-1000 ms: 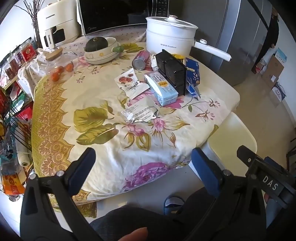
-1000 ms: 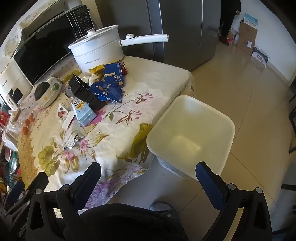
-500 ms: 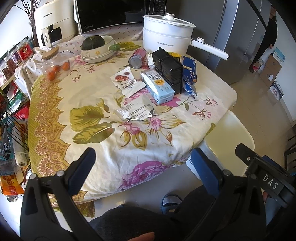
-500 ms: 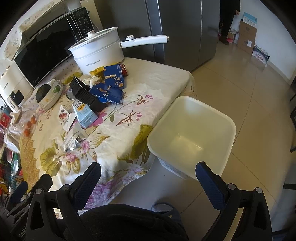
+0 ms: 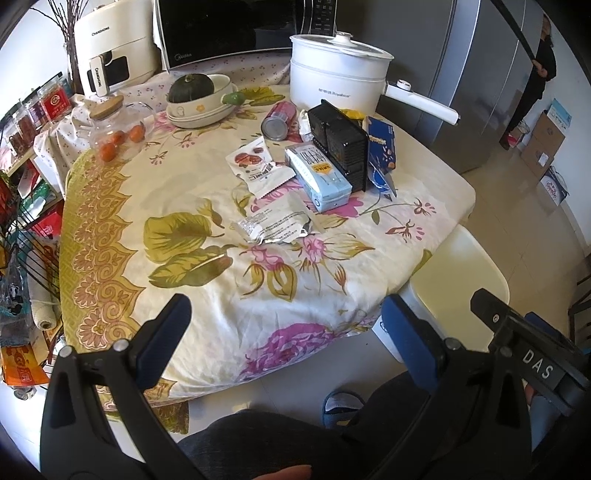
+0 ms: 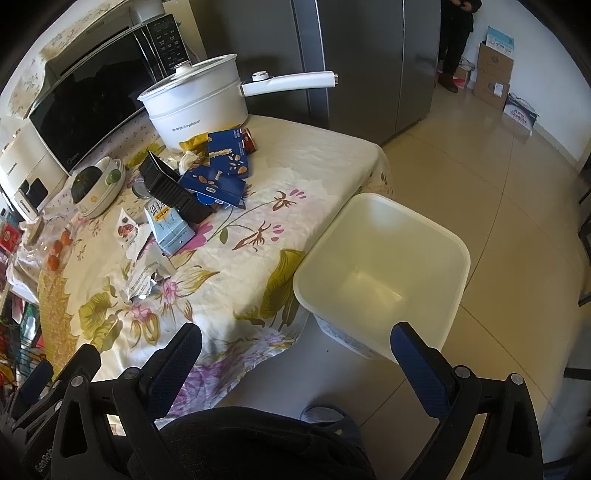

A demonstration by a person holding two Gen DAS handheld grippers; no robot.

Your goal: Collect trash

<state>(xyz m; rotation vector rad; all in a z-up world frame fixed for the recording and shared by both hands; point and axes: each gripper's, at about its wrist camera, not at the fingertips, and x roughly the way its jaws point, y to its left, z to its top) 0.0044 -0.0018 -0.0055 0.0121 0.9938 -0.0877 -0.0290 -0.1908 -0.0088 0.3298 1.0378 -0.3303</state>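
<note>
Trash lies on the floral tablecloth (image 5: pixel 177 192): a silver wrapper (image 5: pixel 275 227), a white snack packet (image 5: pixel 258 170), a pale blue carton (image 5: pixel 319 175), a black tray (image 5: pixel 340 140), blue snack bags (image 5: pixel 382 151) and a pink can (image 5: pixel 279 120). An empty white bin (image 6: pixel 384 266) stands on the floor beside the table. My left gripper (image 5: pixel 284 343) hovers open near the table's front edge, nothing between its fingers. My right gripper (image 6: pixel 295 363) is open too, low between table and bin.
A white pot (image 5: pixel 338 83) with a long handle, a bowl with a squash (image 5: pixel 201 98), a glass jar of oranges (image 5: pixel 118 134) and a microwave (image 5: pixel 236 29) stand at the back. A wire rack (image 5: pixel 22 258) is on the left. A person stands far off by boxes (image 6: pixel 493 72).
Both grippers have shifted slightly, so the table and bin sit a little lower and nearer in view. Nothing was grasped or moved on the table.
</note>
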